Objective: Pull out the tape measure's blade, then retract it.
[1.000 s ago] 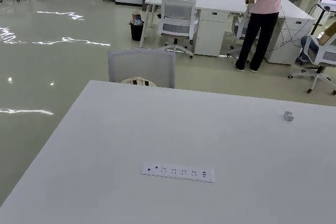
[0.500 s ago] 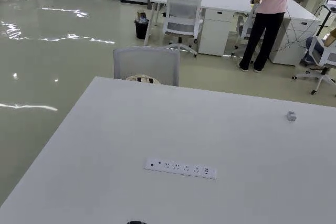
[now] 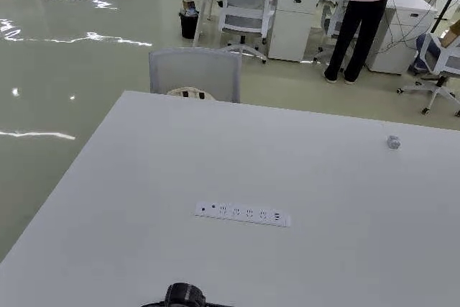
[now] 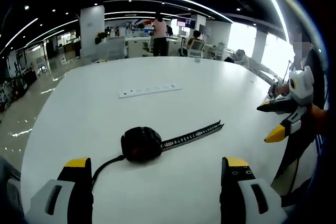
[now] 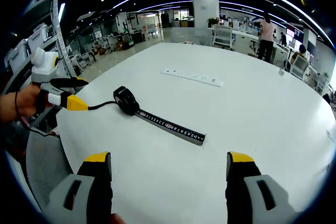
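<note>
Two grippers, both empty: the left gripper (image 4: pixel 157 165) has its fingers (image 4: pixel 79 164) spread wide with nothing between them, and so does the right gripper (image 5: pixel 168 158). One tape measure (image 4: pixel 140 144) lies on the tabletop (image 3: pixel 323 199), on the person's side of the power strip (image 4: pixel 149 91) and apart from it. Its blade (image 4: pixel 194 134) is already part way out and lies flat. A dark cord (image 4: pixel 106 163) trails from the case, away from the power strip, toward the left gripper.

Step in hand looks like the approach to grasp. To do it well:
- Left gripper closes across the case body, not on the cord, so the case can't spin.
- Right gripper pinches the blade's free end, the end lying further along the power strip.
- Pull straight and low in line with the blade, since a sideways pull would likely kink it.
- Retract under control and guide the tip back, so it doesn't snap in.

Counts:
- 1 tape measure
- 1 blade
- 1 cord
- 1 power strip
- 2 grippers
- 1 small grey object (image 3: pixel 393 142), beyond the power strip
- 1 grey chair (image 3: pixel 194 73), at the tabletop edge beyond the power strip
</note>
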Action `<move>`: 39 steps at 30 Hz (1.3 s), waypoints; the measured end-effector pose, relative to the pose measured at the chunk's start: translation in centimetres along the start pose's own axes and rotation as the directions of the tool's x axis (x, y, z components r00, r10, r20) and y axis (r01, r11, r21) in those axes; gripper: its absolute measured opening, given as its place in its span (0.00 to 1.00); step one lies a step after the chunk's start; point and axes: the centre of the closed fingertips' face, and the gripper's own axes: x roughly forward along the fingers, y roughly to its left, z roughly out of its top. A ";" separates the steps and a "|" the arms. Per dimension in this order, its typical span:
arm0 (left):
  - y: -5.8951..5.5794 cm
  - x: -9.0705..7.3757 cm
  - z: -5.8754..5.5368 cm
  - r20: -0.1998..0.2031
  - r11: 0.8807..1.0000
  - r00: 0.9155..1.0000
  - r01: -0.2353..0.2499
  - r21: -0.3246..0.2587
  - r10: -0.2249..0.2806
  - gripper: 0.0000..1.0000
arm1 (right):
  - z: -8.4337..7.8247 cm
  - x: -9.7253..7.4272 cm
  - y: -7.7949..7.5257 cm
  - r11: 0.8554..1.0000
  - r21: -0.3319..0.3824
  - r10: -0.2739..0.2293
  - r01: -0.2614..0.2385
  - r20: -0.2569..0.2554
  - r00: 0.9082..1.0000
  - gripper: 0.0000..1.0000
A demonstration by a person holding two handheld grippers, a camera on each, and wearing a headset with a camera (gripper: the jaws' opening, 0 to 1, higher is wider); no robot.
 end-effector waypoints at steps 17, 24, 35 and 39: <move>-1.2 -2.8 -0.4 0.000 0.997 0.999 -0.045 -0.060 0.045 1.00 | 0.0 -2.0 0.5 1.000 0.018 -0.013 0.013 0.006 1.000 1.00; -1.8 -3.4 -0.9 -0.031 0.993 0.996 -0.087 -0.079 0.085 1.00 | -0.2 -2.7 0.7 1.000 0.010 -0.011 0.011 0.002 1.000 1.00; -2.9 -3.8 1.4 0.028 0.991 0.993 -0.112 -0.079 0.115 0.97 | 0.3 -2.8 0.2 1.000 -0.021 0.013 -0.013 0.007 1.000 0.94; -2.9 -3.5 1.7 0.033 0.991 0.993 -0.114 -0.074 0.116 0.96 | 0.1 -2.4 -0.2 0.999 -0.035 0.012 -0.013 -0.010 1.000 0.93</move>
